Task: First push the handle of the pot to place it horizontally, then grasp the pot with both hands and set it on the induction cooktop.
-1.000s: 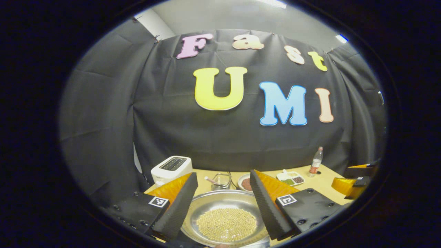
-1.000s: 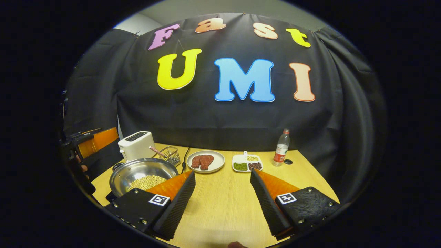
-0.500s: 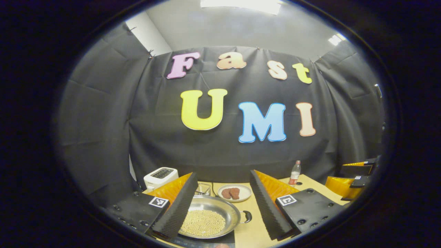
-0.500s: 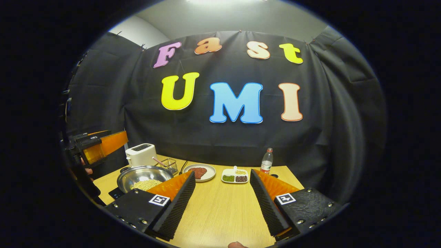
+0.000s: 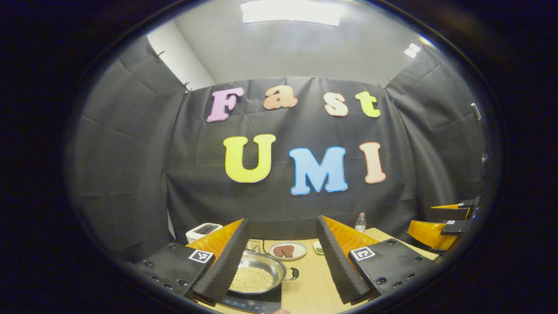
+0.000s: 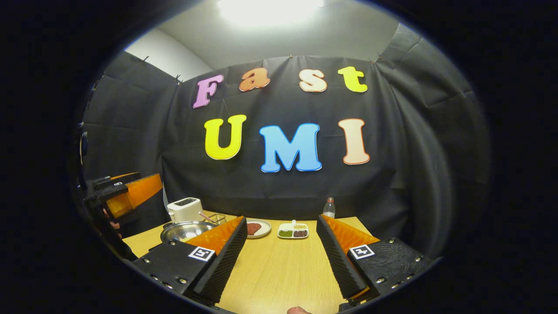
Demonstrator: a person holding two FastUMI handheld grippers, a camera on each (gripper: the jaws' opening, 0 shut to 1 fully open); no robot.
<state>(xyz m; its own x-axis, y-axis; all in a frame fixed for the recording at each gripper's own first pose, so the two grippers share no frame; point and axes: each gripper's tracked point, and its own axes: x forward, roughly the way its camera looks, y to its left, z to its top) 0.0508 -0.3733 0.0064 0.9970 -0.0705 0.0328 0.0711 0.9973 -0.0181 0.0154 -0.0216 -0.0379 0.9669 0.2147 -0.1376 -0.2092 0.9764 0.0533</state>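
The steel pot [image 5: 257,274] of pale beans sits on the black induction cooktop [image 5: 255,301] at about seven o'clock in the left gripper view, one side handle toward the right. Left gripper [image 5: 281,261] and right gripper [image 6: 281,257] hang above the table [image 6: 283,270], jaws spread wide and empty, apparently finished.

Pot [image 5: 261,272]: shiny silver metal, black side handle, filled with pale yellow beans. Cooktop [image 5: 257,301]: flat black. Counter [image 6: 283,266]: light wood grain. Toaster [image 6: 186,208]: white, with dark slots on top. Plate [image 6: 258,228]: white, holding reddish-brown meat. Divided dish [image 6: 293,230]: white, with green, dark brown and yellow contents. Bottle [image 6: 329,208]: clear, red label. Each set of tongs [image 6: 281,257] carries a black-and-white square marker on a black housing.
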